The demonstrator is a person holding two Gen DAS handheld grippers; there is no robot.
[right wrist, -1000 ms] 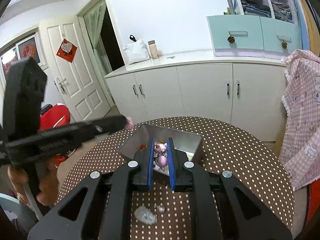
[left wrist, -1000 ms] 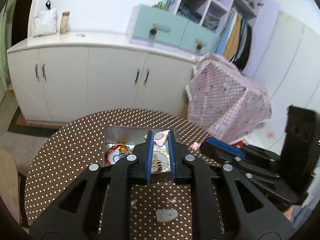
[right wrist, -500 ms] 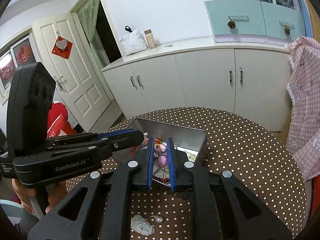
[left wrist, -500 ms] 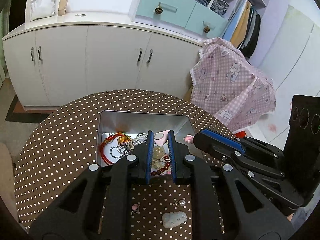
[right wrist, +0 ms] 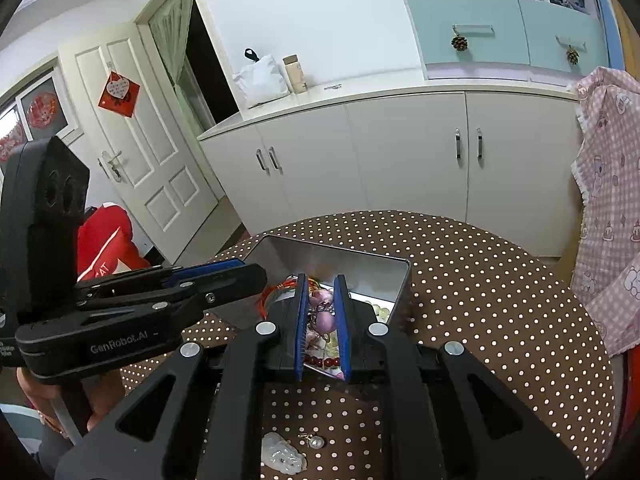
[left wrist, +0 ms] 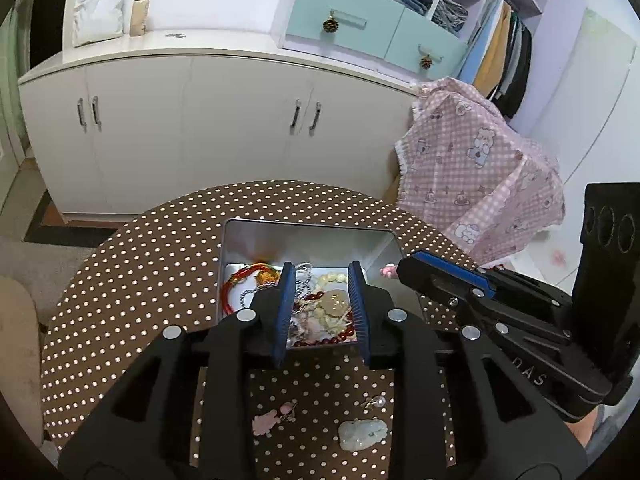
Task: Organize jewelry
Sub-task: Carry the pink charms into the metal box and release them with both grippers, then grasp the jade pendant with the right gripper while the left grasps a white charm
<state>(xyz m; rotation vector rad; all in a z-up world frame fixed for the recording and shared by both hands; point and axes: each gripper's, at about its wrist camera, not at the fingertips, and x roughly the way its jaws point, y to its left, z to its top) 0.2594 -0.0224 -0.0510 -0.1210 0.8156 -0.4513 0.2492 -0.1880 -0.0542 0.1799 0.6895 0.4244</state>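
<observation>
An open silver tin (left wrist: 308, 227) on the dotted round table holds a red cord bracelet (left wrist: 234, 284), bead strings and a pale pendant. My left gripper (left wrist: 321, 284) hangs over the tin with its jaws opening and nothing between the pads. My right gripper (right wrist: 320, 282) is shut on a pink bead charm (right wrist: 322, 314) with a metal ring, just above the tin's (right wrist: 404, 280) near side. In the left wrist view the right gripper (left wrist: 402, 266) comes in from the right, with the pink charm (left wrist: 387, 270) at its tip. In the right wrist view the left gripper (right wrist: 244, 270) reaches in from the left.
On the table in front of the tin lie a white jade carving (left wrist: 362, 434), a pearl earring (left wrist: 376, 401) and a small pink piece (left wrist: 266, 420). White cabinets (left wrist: 200, 120) stand beyond the table. A pink checked cloth (left wrist: 480, 184) covers something to the right.
The left jaws have parted, and the pink piece that sat at their tips is gone from between them. Both grippers have dipped closer to the tin.
</observation>
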